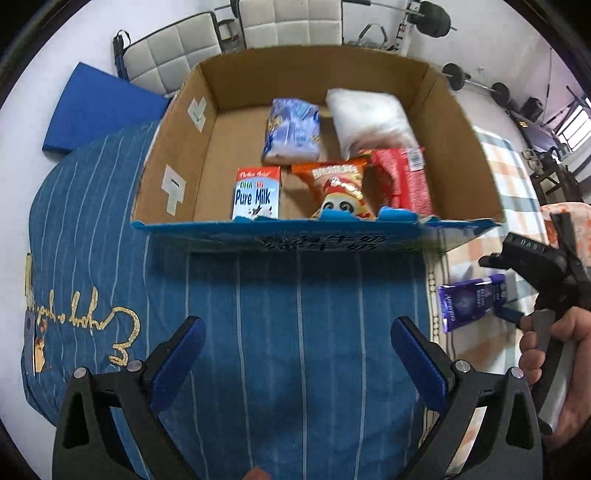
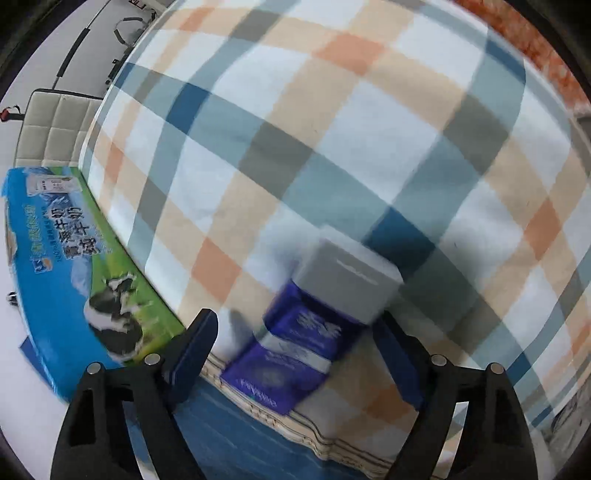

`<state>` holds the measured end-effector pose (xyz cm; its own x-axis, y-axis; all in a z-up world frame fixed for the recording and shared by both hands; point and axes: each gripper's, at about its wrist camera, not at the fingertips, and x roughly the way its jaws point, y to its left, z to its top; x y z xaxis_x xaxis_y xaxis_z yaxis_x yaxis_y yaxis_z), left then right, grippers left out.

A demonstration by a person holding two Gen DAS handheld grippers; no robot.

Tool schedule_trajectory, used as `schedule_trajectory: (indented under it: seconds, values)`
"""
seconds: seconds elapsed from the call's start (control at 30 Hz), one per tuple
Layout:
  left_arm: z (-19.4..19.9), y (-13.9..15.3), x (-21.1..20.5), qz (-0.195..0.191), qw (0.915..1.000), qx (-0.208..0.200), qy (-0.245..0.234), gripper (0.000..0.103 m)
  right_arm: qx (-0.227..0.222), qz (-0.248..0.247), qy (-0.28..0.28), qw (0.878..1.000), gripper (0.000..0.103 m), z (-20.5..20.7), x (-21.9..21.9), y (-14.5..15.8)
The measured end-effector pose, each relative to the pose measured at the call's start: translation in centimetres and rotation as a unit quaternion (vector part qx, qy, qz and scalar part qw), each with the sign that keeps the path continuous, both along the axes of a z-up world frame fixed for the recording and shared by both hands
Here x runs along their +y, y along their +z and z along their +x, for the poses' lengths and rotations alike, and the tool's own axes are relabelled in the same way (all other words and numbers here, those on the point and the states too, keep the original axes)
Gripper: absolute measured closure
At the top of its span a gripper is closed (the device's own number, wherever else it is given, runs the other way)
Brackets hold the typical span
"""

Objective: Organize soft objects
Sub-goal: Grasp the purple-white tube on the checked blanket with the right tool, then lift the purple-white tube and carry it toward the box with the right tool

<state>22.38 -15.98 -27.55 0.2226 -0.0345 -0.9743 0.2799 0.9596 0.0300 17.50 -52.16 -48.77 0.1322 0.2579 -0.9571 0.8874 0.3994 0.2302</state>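
a blue striped cloth [image 1: 295, 314] spreads across the foreground. beyond its far left corner lies a blue mat [image 1: 99, 110], with white padded chairs [image 1: 288, 22] further back. a plaid blanket [image 2: 332, 147] borders its right edge; barbell weights [image 1: 476, 83] rest beyond that.

Even daylight, fisheye-bent edges — motion blur throughout

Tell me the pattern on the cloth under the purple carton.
Plaid cloth: white, peach, orange, blue and grey checks. Clearest in the right wrist view.

"dha pure milk" on milk carton [image 1: 256, 194] in box [image 1: 173, 155].
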Motion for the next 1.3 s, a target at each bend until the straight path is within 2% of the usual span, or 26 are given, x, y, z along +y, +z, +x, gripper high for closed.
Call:
schedule_trajectory:
  seconds: [0.07, 0.1, 0.13, 0.23, 0.37, 0.47, 0.53, 0.6, 0.67, 0.73, 0.77, 0.8, 0.83, 0.87, 0.9, 0.93, 0.97, 1.0, 1.03, 1.07, 1.1, 1.13, 1.17, 1.2, 1.23, 1.3]
  values:
    - [0.4, -0.8, 0.0, 0.004, 1.0000, 0.007, 0.006, 0.000, 0.024, -0.016, 0.018, 0.999, 0.020, 0.7, 0.5, -0.1]
    - [0.5, -1.1, 0.3, 0.004, 0.9999, 0.010, 0.011, 0.000, 0.037, -0.025, 0.028, 0.999, 0.029, 0.8, 0.8, -0.1]
    - [0.7, -1.3, 0.4, 0.001, 0.9998, 0.011, 0.015, 0.000, 0.049, -0.034, 0.040, 0.997, 0.033, 0.9, 1.0, 0.0]
    - [1.2, -1.5, 0.6, 0.002, 0.9997, 0.013, 0.019, 0.000, 0.054, -0.049, 0.106, 0.992, 0.036, 1.2, 2.2, 0.0]
    - [1.5, -1.1, 0.6, -0.004, 0.9997, 0.011, 0.020, 0.000, 0.076, -0.067, 0.219, 0.970, 0.038, 1.5, 4.6, -0.1]
    - [1.6, -0.8, 0.8, -0.006, 0.9998, 0.009, 0.017, 0.000, 0.095, -0.083, 0.326, 0.937, 0.038, 1.4, 7.3, -0.2]
    - [1.7, -0.6, 1.0, -0.011, 0.9998, 0.008, 0.017, 0.000, 0.105, -0.093, 0.396, 0.908, 0.038, 1.1, 9.5, -0.4]
    - [1.7, -0.4, 1.2, -0.014, 0.9997, 0.009, 0.017, 0.000, 0.108, -0.109, 0.470, 0.869, 0.038, 0.5, 12.0, -0.4]
    - [1.7, -0.2, 1.4, -0.017, 0.9997, 0.008, 0.016, 0.000, 0.118, -0.133, 0.542, 0.821, 0.039, -0.2, 14.6, -0.5]
    - [1.6, 0.1, 1.6, -0.017, 0.9997, 0.007, 0.013, 0.000, 0.122, -0.157, 0.588, 0.784, 0.039, -0.9, 16.5, -0.5]
    - [1.5, 0.2, 1.7, -0.016, 0.9998, 0.006, 0.012, 0.000, 0.128, -0.175, 0.611, 0.761, 0.039, -1.3, 17.8, -0.5]
    - [1.5, 0.3, 1.8, -0.016, 0.9998, 0.005, 0.012, 0.000, 0.129, -0.187, 0.618, 0.752, 0.039, -1.5, 18.4, -0.4]
    - [1.5, 0.4, 1.9, -0.017, 0.9998, 0.005, 0.011, 0.000, 0.130, -0.195, 0.619, 0.750, 0.039, -1.7, 18.7, -0.3]
    - [1.5, 0.5, 2.0, -0.018, 0.9998, 0.005, 0.011, 0.000, 0.130, -0.201, 0.614, 0.752, 0.038, -1.9, 19.0, -0.1]
    - [1.4, 0.5, 2.1, -0.020, 0.9997, 0.006, 0.012, 0.000, 0.133, -0.202, 0.603, 0.760, 0.037, -2.0, 19.1, 0.0]
    - [1.4, 0.6, 2.2, -0.023, 0.9996, 0.007, 0.013, 0.000, 0.134, -0.196, 0.588, 0.773, 0.036, -2.6, 19.5, 0.2]
    - [1.4, 0.6, 2.3, -0.025, 0.9995, 0.009, 0.014, 0.000, 0.134, -0.181, 0.563, 0.795, 0.026, -3.0, 19.3, 0.0]
    - [1.4, 0.7, 2.4, -0.028, 0.9994, 0.010, 0.015, 0.000, 0.132, -0.161, 0.530, 0.822, 0.020, -3.5, 18.9, -0.1]
    - [1.3, 0.7, 2.5, -0.031, 0.9993, 0.011, 0.017, 0.000, 0.126, -0.146, 0.503, 0.843, 0.020, -4.2, 18.4, -0.3]
    - [1.3, 0.8, 2.6, -0.033, 0.9992, 0.011, 0.019, 0.000, 0.117, -0.132, 0.460, 0.870, 0.018, -5.0, 17.7, -0.7]
    - [1.2, 0.8, 2.6, -0.035, 0.9991, 0.012, 0.019, 0.000, 0.096, -0.132, 0.427, 0.889, 0.017, -5.6, 17.1, -0.4]
    - [1.2, 0.7, 2.7, -0.037, 0.9990, 0.013, 0.020, 0.000, 0.082, -0.130, 0.403, 0.902, 0.017, -6.1, 16.7, -0.3]
    - [1.1, 0.6, 2.7, -0.038, 0.9990, 0.015, 0.021, 0.000, 0.069, -0.130, 0.378, 0.914, 0.020, -6.6, 16.3, 0.0]
    - [1.0, 0.5, 2.8, -0.038, 0.9989, 0.016, 0.021, 0.000, 0.063, -0.130, 0.367, 0.919, 0.032, -6.8, 16.2, 0.2]
    - [1.0, 0.4, 2.8, -0.037, 0.9989, 0.017, 0.021, 0.000, 0.056, -0.128, 0.359, 0.923, 0.045, -7.0, 16.3, 0.6]
    - [0.8, 0.2, 3.0, -0.035, 0.9989, 0.019, 0.022, 0.000, 0.053, -0.127, 0.363, 0.921, 0.055, -7.3, 16.7, 1.2]
